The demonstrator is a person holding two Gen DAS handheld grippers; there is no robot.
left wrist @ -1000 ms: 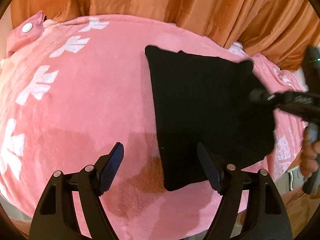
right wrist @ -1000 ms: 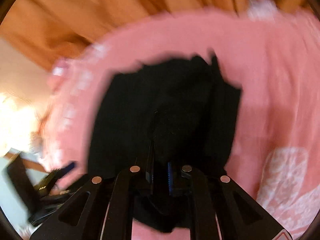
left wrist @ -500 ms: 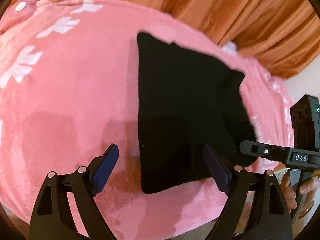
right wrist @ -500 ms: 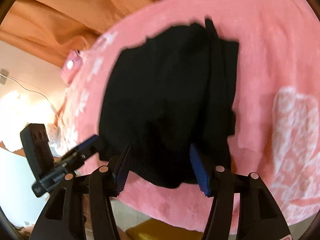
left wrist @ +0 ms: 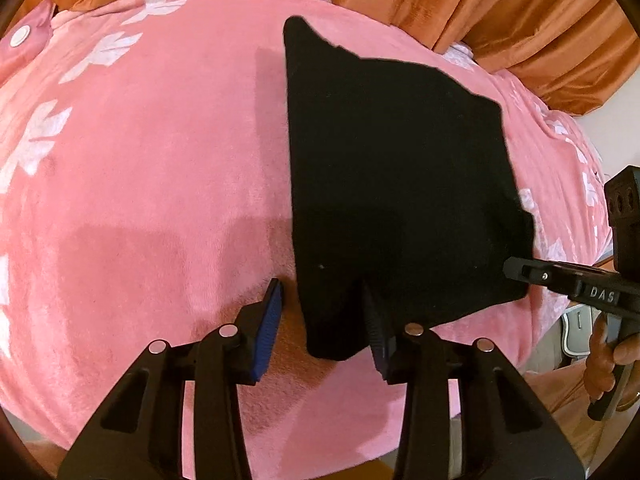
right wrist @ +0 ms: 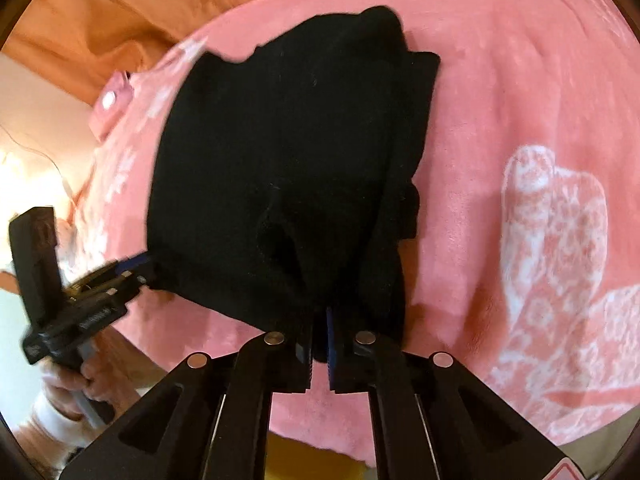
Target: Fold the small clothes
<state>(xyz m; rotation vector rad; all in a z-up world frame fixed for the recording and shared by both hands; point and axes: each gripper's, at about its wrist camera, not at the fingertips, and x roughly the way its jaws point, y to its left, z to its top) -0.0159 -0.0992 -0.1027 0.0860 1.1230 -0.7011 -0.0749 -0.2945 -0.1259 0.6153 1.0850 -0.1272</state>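
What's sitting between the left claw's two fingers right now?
In the left wrist view, the near corner of the black garment lies between the open left claw's fingers, with bare pink blanket beside it.

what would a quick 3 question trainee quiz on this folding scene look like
1. True or false: the right gripper is shut on the near edge of the black garment.
2. Multiple choice: the left gripper is A) shut on the garment, B) open, with the garment's near corner between its fingers, C) out of view.
3. Fill in: the garment lies on a ___ blanket with white leaf prints.

Key: 1 true; 2 B; 3 pink.
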